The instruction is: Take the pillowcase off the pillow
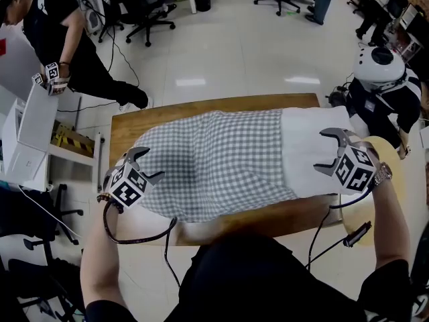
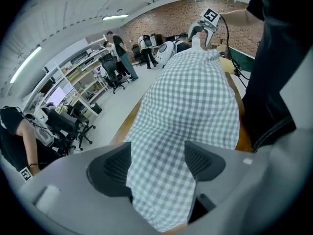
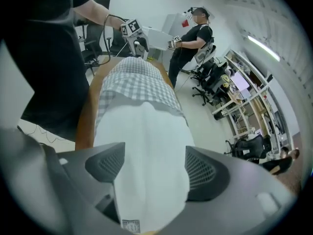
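Left jaws: the left gripper stands wide open; the closed end of the pillowcase lies between the pads, but they do not press on it
Right jaws: the right gripper is also wide open; the bare white end of the pillow lies between its pads, and nothing is held
Risk, left side: if these jaws close deep, I think they will catch the filling together with the cloth, and then cover and pillow move as one and nothing comes off
Risk, right side: a shallow bite on the soft white end may slip when the other hand pulls, so the pillow would follow the cover
Risk, table: the pillow lies near the front edge of the table, so an uneven pull may drag it over this edge
Risk, cloth: the open mouth of the cover can bunch up on the thick middle and stop the sliding
Place: the pillow lies lengthwise across the wooden table, between the two grippers
Look, pillowcase: grey and white small checks, soft, with some loose folds; it covers most of the pillow, from the left end up to its mouth near the right
Look, pillow: plain white and plump; only the right end shows, with a small tag at the edge
Progress: it seems partly off, with most of the way remaining
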Available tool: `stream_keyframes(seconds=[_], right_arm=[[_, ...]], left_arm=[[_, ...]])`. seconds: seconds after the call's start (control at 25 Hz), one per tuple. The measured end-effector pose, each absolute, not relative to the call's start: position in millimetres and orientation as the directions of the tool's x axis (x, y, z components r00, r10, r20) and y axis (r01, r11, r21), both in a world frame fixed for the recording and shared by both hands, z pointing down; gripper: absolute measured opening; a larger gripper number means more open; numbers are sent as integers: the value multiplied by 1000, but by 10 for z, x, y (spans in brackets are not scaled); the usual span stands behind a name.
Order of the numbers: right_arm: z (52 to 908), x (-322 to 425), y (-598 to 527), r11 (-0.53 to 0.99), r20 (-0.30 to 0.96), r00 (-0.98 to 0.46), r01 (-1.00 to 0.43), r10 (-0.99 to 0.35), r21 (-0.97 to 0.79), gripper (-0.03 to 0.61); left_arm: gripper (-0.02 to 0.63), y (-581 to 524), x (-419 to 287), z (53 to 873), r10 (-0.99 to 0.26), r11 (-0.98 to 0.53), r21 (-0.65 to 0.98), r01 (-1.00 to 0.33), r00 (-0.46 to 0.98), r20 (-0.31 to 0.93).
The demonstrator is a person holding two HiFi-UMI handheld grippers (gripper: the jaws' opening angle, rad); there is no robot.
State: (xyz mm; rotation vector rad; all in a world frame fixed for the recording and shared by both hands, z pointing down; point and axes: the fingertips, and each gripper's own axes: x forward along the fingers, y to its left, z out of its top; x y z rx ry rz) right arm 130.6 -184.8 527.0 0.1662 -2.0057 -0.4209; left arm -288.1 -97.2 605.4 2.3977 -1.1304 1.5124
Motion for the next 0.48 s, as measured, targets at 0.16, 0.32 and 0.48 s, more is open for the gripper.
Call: stream_keyframes(seconds=[0.16, 0.32, 0.48], right_arm=[[5348, 1125, -1790, 934, 845, -467, 96, -262, 343, 400], [5490, 1009, -1754, 942, 856, -464, 118, -227, 314, 435], [5649, 922, -1750, 948, 873, -446, 137, -200, 287, 467]], left_arm=[[356, -993, -2613, 6081, -504, -768, -279, -576, 275, 819], [371, -1024, -2370, 6235, -457, -813, -263, -520, 290, 841], [391, -1049, -2165, 6483, -393, -857, -234, -460, 287, 874]])
